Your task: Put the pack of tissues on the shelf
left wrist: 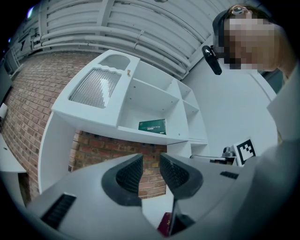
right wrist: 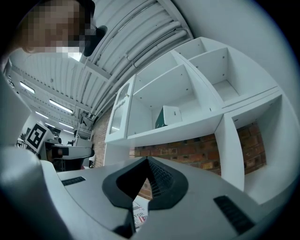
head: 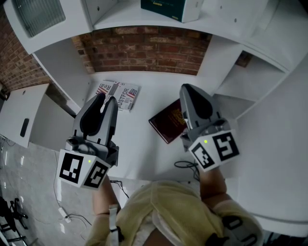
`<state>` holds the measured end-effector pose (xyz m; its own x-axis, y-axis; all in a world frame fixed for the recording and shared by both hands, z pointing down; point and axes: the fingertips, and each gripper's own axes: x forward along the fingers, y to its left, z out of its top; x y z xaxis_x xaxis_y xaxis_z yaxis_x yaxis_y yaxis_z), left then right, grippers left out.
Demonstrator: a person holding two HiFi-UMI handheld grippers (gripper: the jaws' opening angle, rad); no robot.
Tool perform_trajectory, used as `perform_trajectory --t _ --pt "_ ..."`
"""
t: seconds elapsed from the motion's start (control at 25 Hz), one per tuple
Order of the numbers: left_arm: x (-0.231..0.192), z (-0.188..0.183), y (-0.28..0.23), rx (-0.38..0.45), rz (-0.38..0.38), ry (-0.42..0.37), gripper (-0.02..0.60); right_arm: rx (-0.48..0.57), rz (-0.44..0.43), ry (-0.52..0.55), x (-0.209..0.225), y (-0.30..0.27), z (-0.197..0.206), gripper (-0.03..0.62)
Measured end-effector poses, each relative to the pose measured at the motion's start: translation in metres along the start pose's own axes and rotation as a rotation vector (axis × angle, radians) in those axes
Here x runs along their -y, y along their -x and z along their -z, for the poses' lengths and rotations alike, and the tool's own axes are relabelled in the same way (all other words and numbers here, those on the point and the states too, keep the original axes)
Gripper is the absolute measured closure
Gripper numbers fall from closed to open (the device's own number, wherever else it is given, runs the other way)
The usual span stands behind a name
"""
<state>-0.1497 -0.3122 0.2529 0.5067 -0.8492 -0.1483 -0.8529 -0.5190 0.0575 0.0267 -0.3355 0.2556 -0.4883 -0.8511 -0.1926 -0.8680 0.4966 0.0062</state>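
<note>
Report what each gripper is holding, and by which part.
Nothing is held. The left gripper has its jaws apart with nothing between them; the right gripper is shut, empty. The green box sits on the shelf.

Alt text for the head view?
Two empty grippers hover over a white desk, the left gripper slightly open, the right gripper shut. A flag-printed booklet and dark red book lie on it; a green box sits on the shelf above.

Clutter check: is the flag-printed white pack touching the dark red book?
Apart. The head view shows bare white desk between the flag-printed white pack and the dark red book.
</note>
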Motion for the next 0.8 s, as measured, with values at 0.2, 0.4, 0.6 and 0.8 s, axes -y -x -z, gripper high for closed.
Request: perform_trajectory --t 0.2,0.4,0.6,0.8 --pt "0.0014 -0.0003 -0.0025 -0.003 0.002 -0.011 0.466 0.000 -0.005 -0.001 0.0001 -0.0013 -0.0010 0.592" --pt "0.0022 -0.0023 -0.0015 -0.005 0.008 -0.020 0.466 -0.007 -0.010 0.000 -0.0025 -0.0024 -0.0001 0.592" --pt "0.0009 -0.0022 0.0002 -0.008 0.005 -0.017 0.472 -0.009 -0.014 0.002 -0.0034 -0.0044 0.0007 0.592" --pt "0.0008 -0.0011 0.0021 -0.017 -0.001 -0.016 0.487 -0.011 -0.014 0.004 -0.0034 -0.0039 0.0007 0.592"
